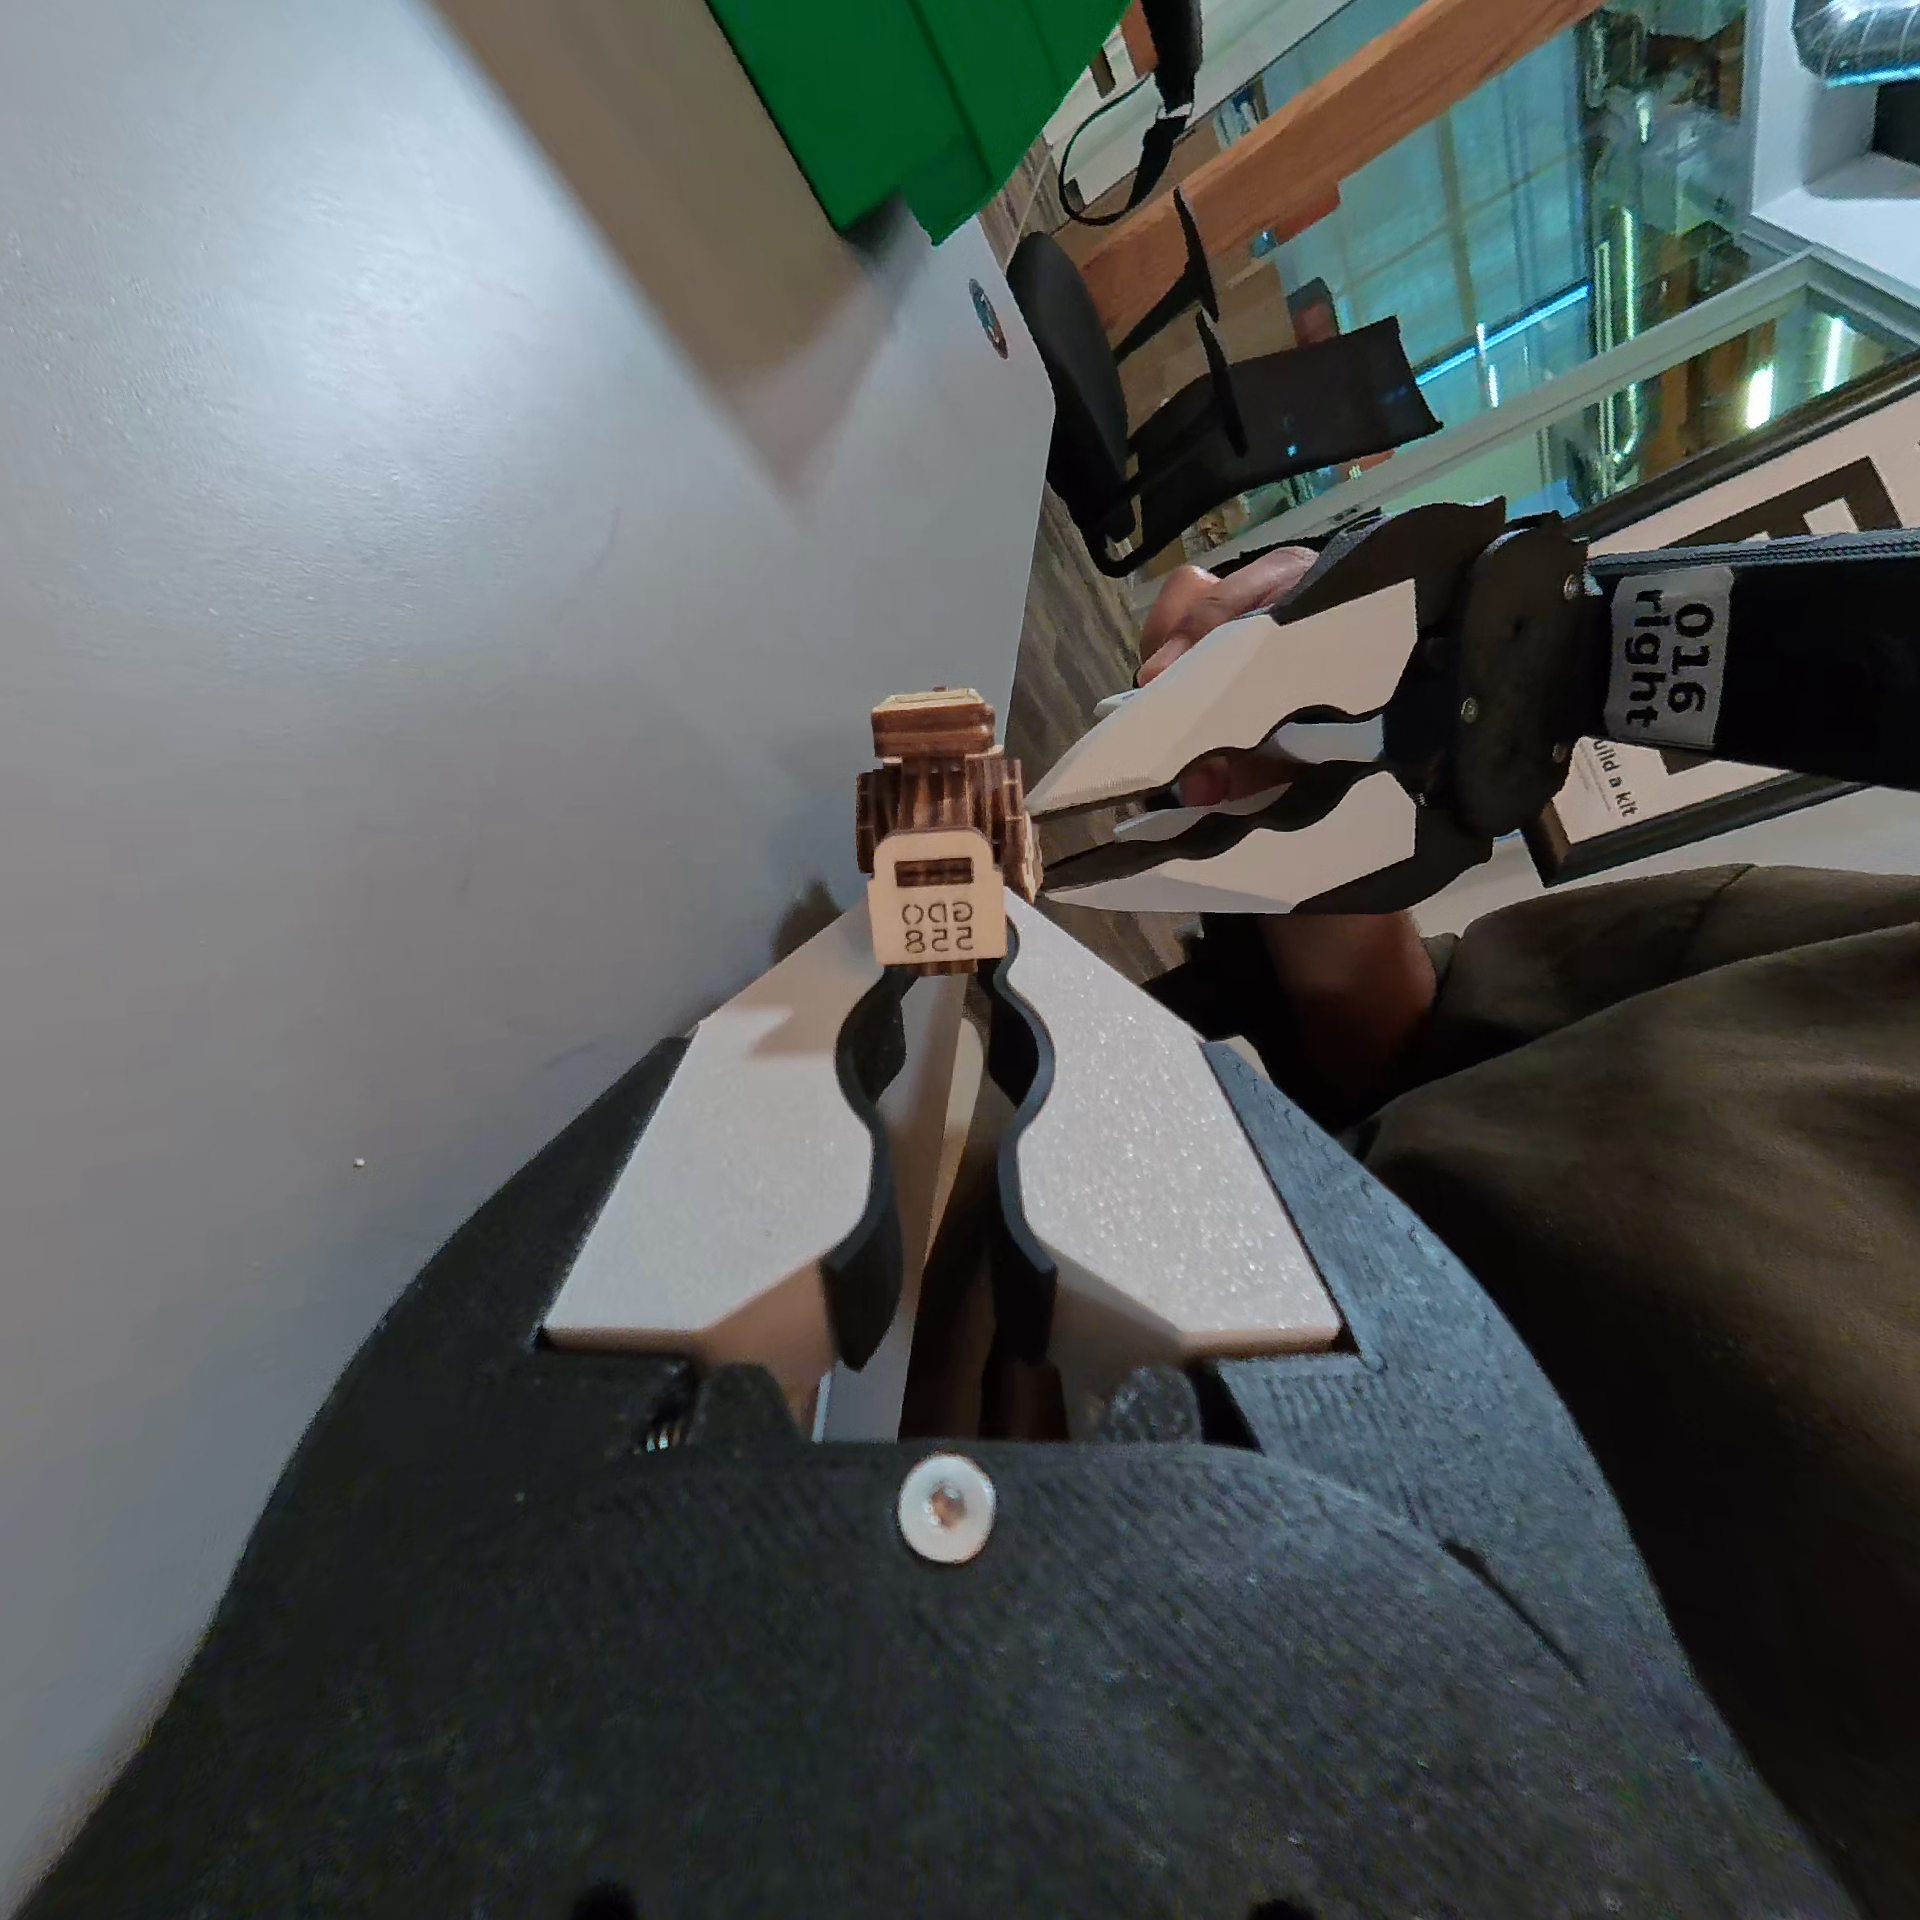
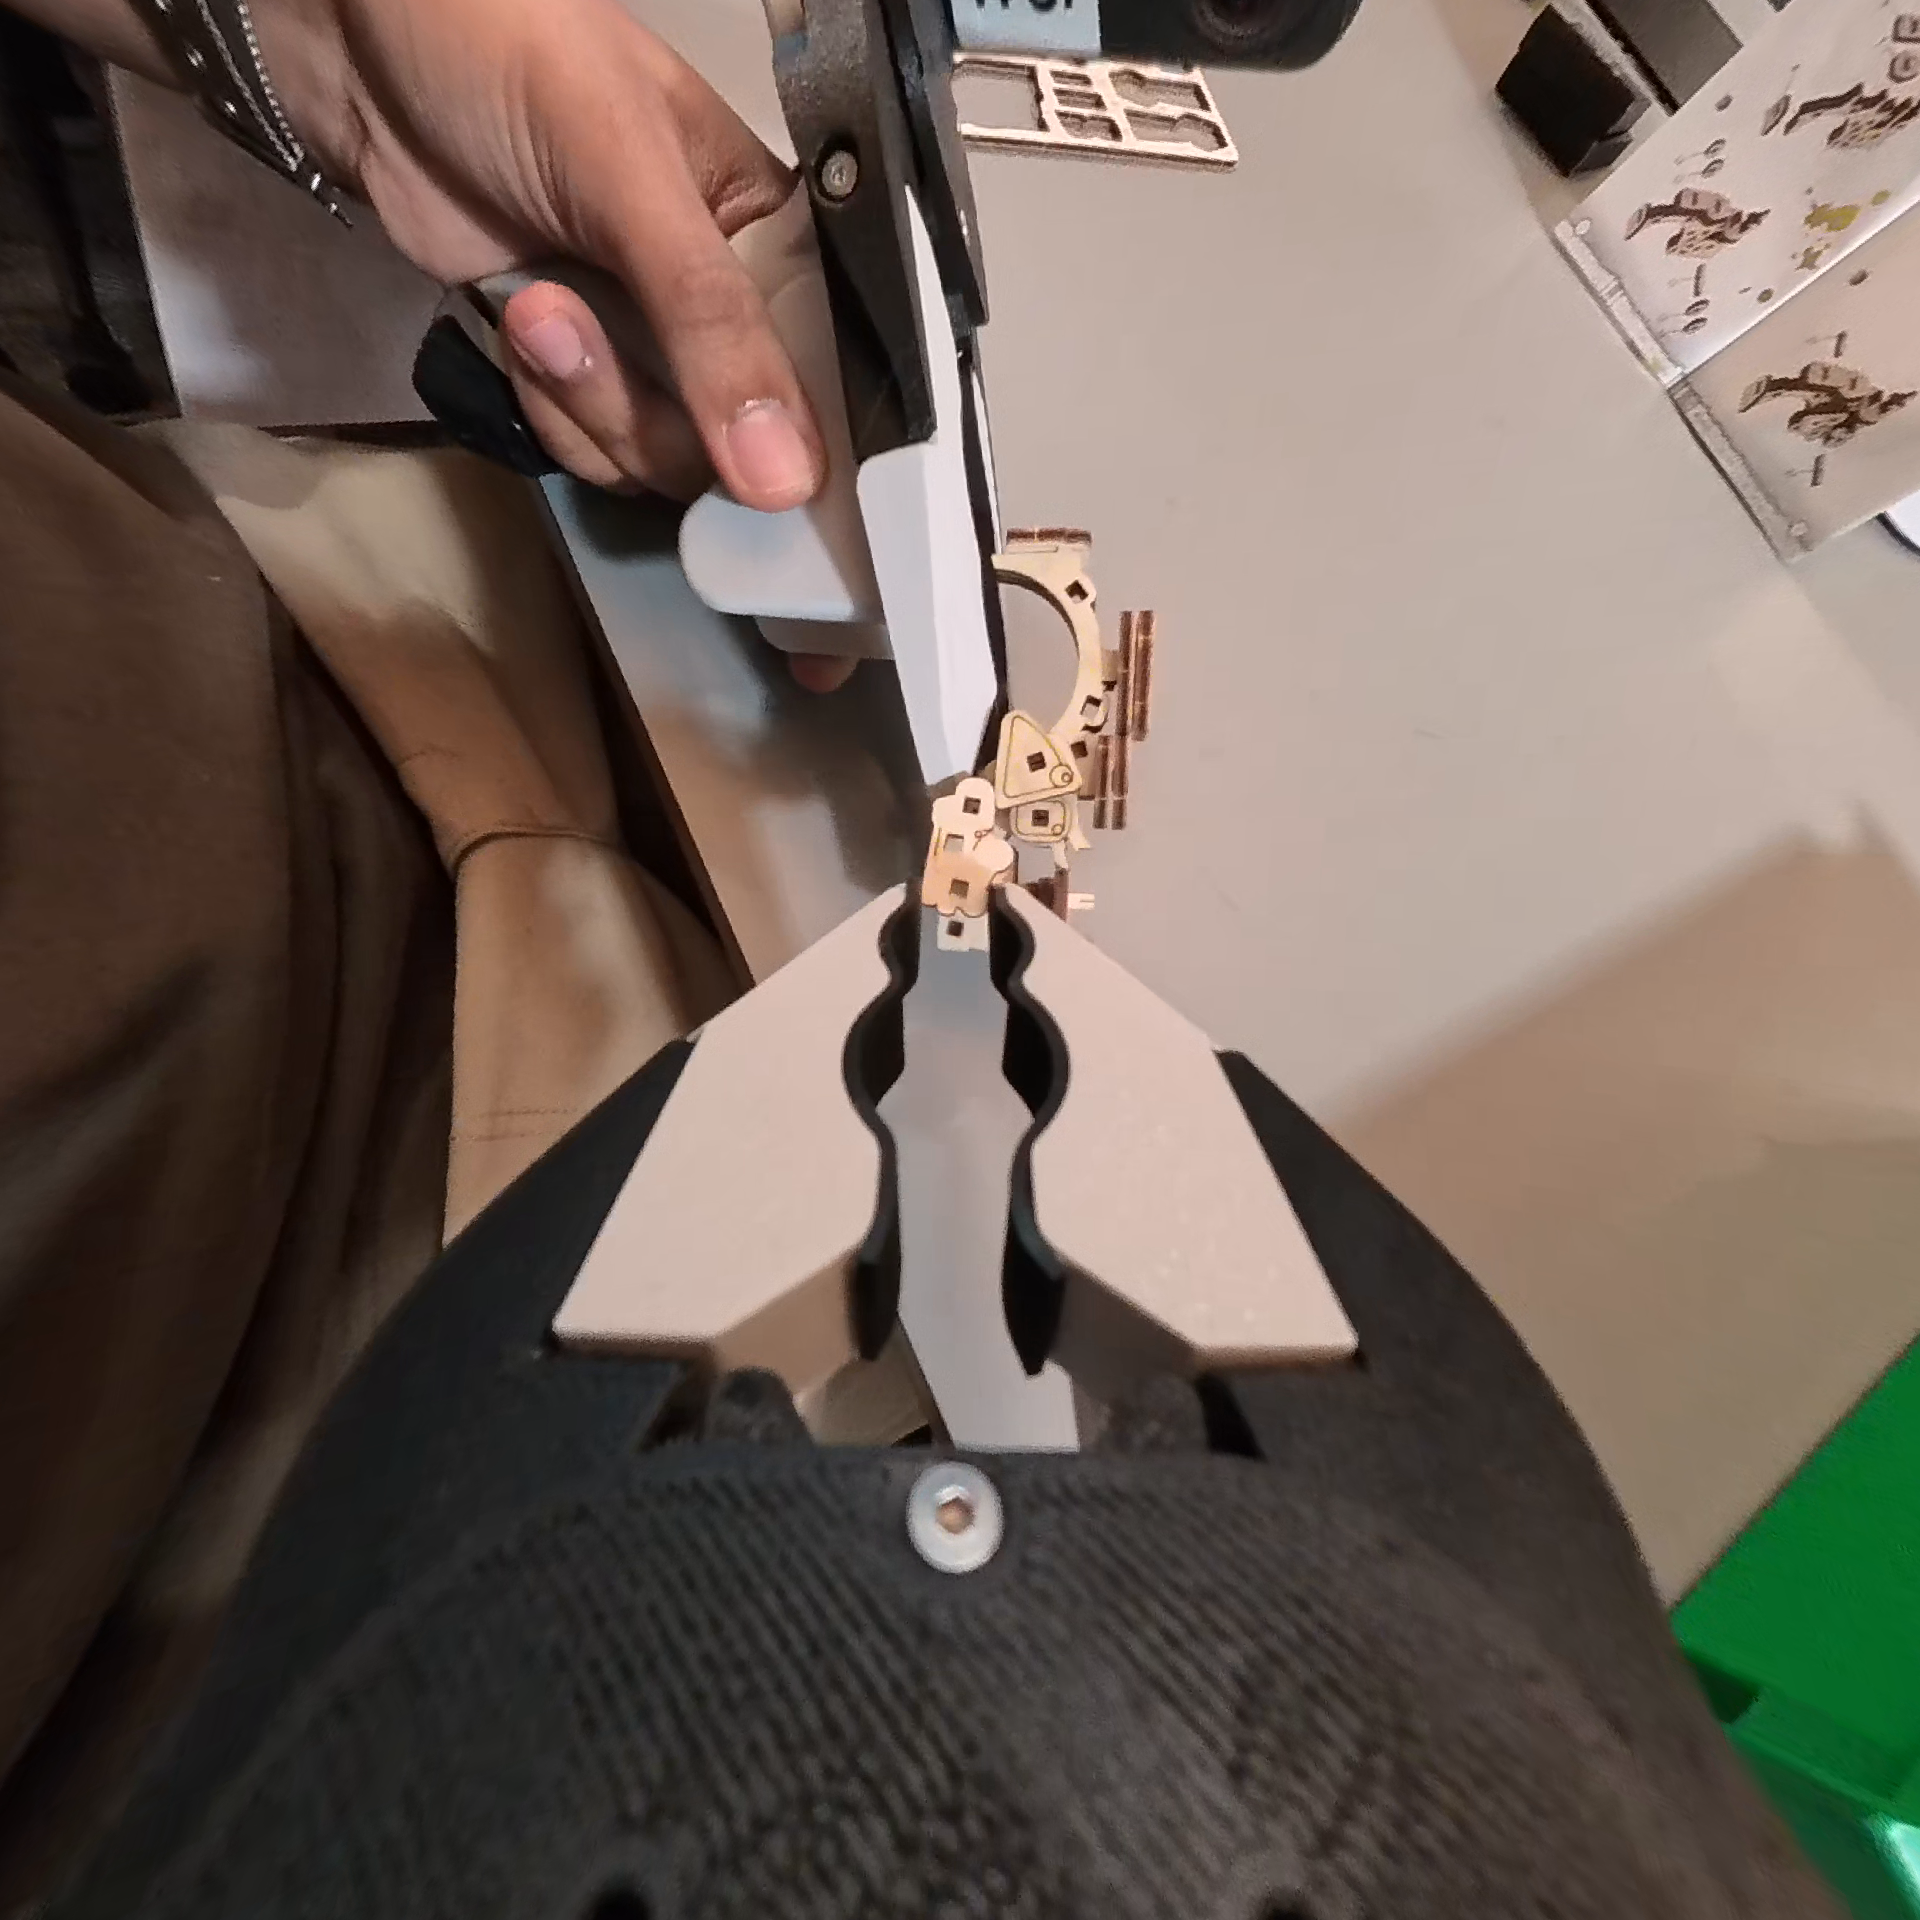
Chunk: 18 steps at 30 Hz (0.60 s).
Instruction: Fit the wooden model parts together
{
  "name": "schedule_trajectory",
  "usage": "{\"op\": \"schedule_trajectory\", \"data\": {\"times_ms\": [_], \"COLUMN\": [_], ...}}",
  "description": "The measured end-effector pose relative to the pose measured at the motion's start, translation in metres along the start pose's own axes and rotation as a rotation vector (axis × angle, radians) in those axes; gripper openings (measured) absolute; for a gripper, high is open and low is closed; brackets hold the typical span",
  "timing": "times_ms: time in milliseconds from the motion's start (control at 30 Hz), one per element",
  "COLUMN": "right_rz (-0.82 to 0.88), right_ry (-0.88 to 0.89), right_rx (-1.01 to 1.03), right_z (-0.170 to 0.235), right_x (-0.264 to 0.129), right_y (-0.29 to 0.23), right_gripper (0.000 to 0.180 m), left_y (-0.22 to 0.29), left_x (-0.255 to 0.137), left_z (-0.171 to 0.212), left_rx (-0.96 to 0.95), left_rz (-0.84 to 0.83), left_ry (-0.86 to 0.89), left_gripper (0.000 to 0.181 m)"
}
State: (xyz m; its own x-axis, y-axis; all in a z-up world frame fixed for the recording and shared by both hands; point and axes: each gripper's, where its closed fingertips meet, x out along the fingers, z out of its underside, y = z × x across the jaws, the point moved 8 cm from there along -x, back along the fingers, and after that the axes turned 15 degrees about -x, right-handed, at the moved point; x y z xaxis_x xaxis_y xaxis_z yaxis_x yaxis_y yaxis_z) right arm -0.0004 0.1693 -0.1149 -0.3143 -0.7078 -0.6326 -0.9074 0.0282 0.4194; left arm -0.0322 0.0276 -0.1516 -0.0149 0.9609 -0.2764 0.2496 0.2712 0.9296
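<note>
My left gripper (image 1: 943, 935) is shut on a partly built wooden model (image 1: 925, 805), held in the air beside the grey table (image 1: 312, 623). In the right wrist view the model (image 2: 1081, 665) shows a curved slotted rib and stacked brown slats, with the left gripper (image 2: 961, 764) reaching down from above. My right gripper (image 2: 961, 904) is shut on a small flat pale wooden piece (image 2: 961, 852) with square holes. This piece touches the model's lower end. In the left wrist view the right gripper (image 1: 1039, 844) has its tips against the model's right side.
A green bin (image 1: 914, 104) stands at the table's far side and also shows in the right wrist view (image 2: 1818, 1558). An instruction sheet (image 2: 1766, 260) and a punched-out wooden sheet (image 2: 1091, 104) lie on the table (image 2: 1455, 727). A person's hand (image 2: 623, 260) holds the left gripper. A black office chair (image 1: 1143, 395) stands beyond. Only a small space, under 4 cm, lies between the two pairs of fingers.
</note>
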Motion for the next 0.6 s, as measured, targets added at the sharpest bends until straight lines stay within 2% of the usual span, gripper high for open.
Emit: {"op": "schedule_trajectory", "data": {"times_ms": [600], "right_rz": [-0.008], "right_ry": [-0.002], "right_rx": [-0.054], "right_z": [0.0006], "right_x": [-0.0032], "right_y": [-0.0019], "right_gripper": [0.011], "left_y": [0.0006], "left_x": [0.0007], "left_z": [0.0019], "left_rx": [-0.014], "left_rz": [0.03], "left_ry": [-0.041], "left_gripper": [0.005]}}
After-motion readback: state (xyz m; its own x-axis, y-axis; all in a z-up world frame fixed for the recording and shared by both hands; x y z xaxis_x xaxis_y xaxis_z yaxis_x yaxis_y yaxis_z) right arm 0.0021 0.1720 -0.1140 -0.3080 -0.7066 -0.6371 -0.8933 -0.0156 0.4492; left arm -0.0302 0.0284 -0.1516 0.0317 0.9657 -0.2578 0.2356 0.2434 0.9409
